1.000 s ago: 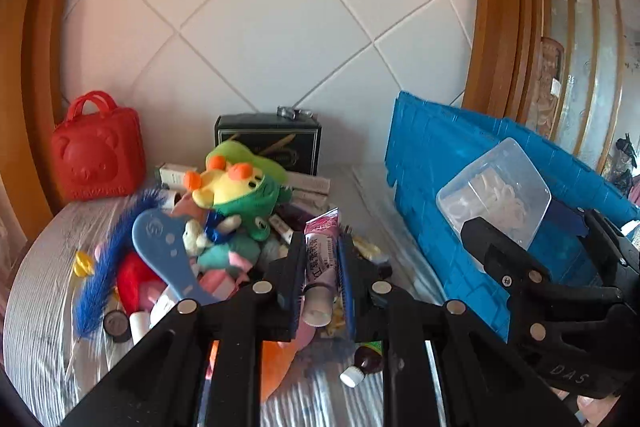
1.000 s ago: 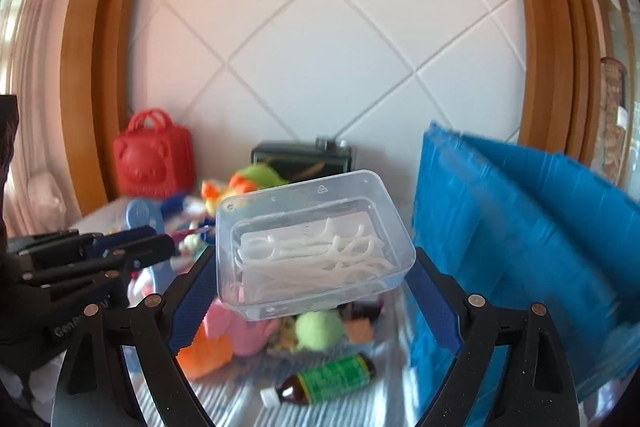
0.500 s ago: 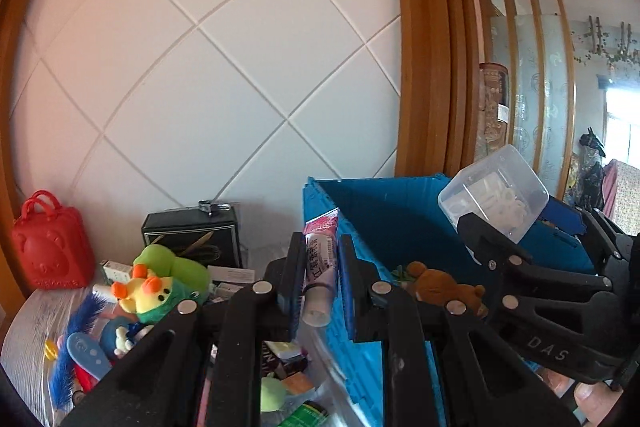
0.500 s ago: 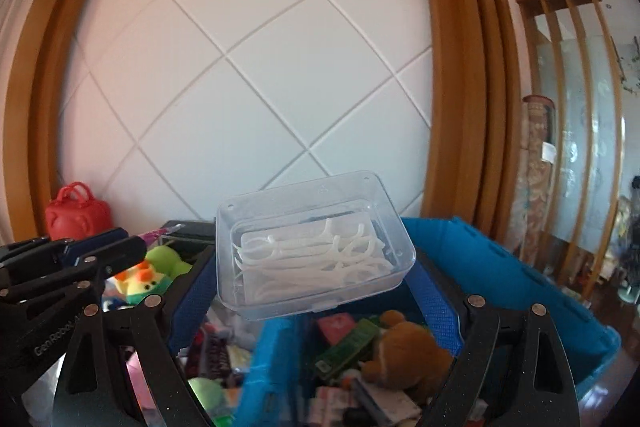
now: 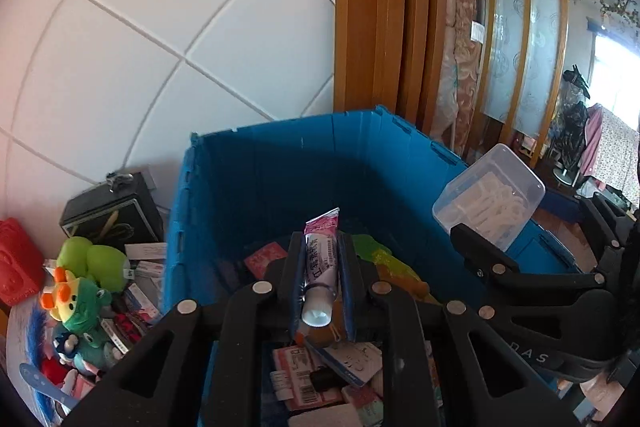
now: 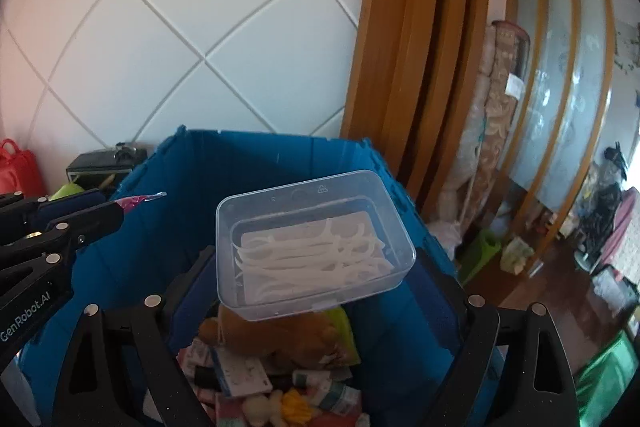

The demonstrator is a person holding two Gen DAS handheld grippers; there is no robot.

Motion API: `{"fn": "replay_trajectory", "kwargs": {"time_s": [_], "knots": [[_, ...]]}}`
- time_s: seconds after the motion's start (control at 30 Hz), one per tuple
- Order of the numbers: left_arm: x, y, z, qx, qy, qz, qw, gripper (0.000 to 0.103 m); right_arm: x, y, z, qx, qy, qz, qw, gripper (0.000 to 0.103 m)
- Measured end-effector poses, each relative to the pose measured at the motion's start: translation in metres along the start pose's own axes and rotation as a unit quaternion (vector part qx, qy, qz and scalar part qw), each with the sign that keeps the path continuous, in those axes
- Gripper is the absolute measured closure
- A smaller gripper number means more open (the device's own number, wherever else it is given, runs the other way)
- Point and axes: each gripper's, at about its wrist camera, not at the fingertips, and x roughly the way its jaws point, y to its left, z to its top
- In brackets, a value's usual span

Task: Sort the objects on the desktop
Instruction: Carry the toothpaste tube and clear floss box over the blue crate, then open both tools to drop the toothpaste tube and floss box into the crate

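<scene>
Both grippers have been carried rightward off the cluttered tabletop since the earlier frames and are now held above the blue crate, loads unchanged.

Item 1. Blue crate, plastic, open-topped, set against the white tiled wall. Largest obj. in view. Partly filled w/ misc. goods: brown plush toy, cartons, packets, small bottles.

Item 2. Tabletop pile, seen at lower left of the left wrist view, beside the crate. Incl. black box at the wall, red bear-face case, green plush toy w/ orange eyes, blue comb-like piece, assorted packets. Exact count cannot be told.

Item 3. Right gripper. Jaws set wide, pressed on both ends of clear plastic box. Box is held level above the crate interior, over the brown plush toy. Contents: white floss picks, loosely stacked.

Item 4. Left gripper. Jaws nearly closed, clamped on pink-and-white tube. Tube is held lengthwise between the pads, crimped pink end pointing away, white cap toward the camera. Positioned above the crate, near its left wall; right gripper is seen just beside it, to the right.
</scene>
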Motion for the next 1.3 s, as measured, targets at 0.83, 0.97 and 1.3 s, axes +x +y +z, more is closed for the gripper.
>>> {"fn": "replay_trajectory", "kwargs": {"time_s": [0.83, 0.97, 1.3], "knots": [[0.152, 0.011, -0.032, -0.032, 0.299, -0.029, 0.9532, 0.087, 0.163, -0.012, -0.04, -0.016, 0.288, 0.068, 0.955, 0.011], [0.153, 0.011, -0.034, -0.013, 0.302, -0.003, 0.9533, 0.087, 0.164, -0.011, -0.036, -0.025, 0.283, 0.059, 0.957, 0.006], [0.099, 0.015, -0.018, -0.023, 0.197, 0.0, 0.9802, 0.087, 0.098, -0.016, -0.009, -0.056, 0.21, 0.041, 0.975, 0.0]]}}
